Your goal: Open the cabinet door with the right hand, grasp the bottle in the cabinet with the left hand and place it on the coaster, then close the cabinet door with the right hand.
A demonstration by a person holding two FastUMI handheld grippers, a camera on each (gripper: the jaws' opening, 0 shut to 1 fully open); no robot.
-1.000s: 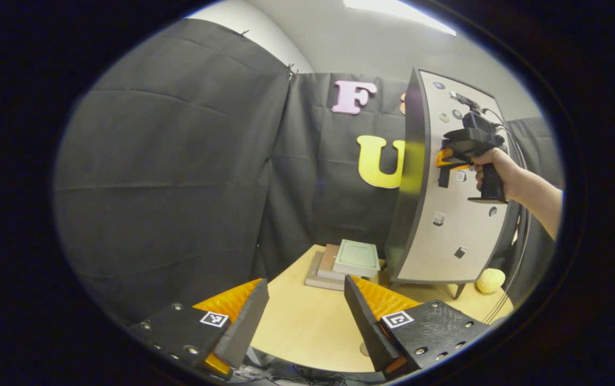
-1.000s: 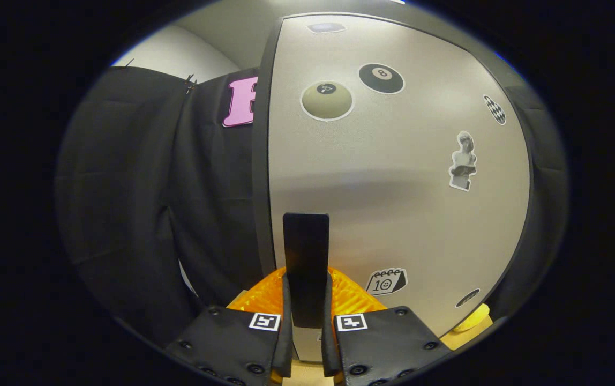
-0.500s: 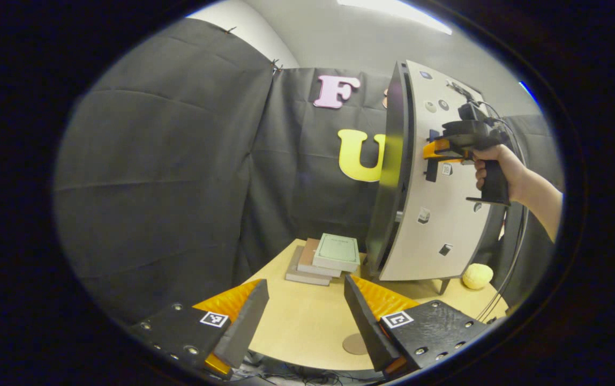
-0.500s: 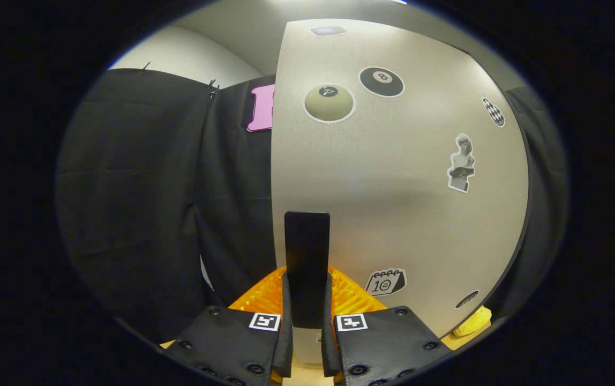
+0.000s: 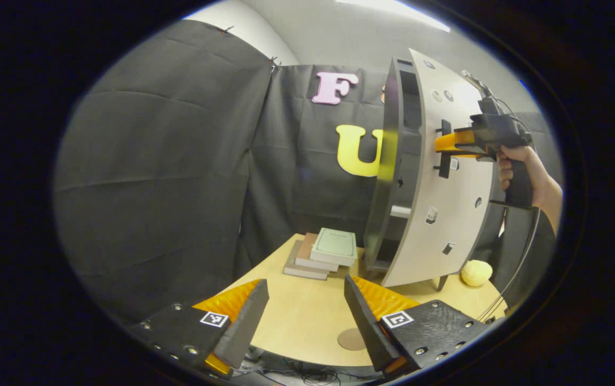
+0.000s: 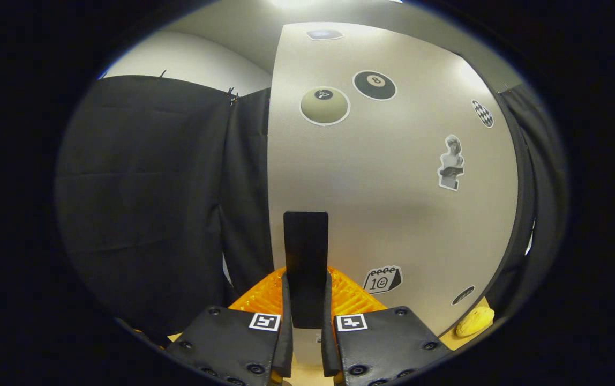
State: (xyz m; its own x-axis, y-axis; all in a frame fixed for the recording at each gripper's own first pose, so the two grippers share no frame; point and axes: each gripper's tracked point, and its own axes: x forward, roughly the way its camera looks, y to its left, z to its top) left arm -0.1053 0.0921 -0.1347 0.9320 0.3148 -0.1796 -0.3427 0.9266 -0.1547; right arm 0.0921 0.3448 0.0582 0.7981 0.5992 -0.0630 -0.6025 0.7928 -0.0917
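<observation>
Right gripper [image 6: 306,321] clamped on the cabinet door handle [image 6: 306,257].
I hold the left gripper [image 5: 307,316] wide open, empty, low over the table [image 5: 307,321].

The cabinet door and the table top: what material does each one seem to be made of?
The cabinet door looks like a painted or laminated board, possibly metal: pale grey, smooth, with a soft matte sheen, stickers lying flat on it and a dark edge. The table top looks like light wood or wood-look laminate: an even pale tan with a dull finish. The pictures cannot settle either.
</observation>
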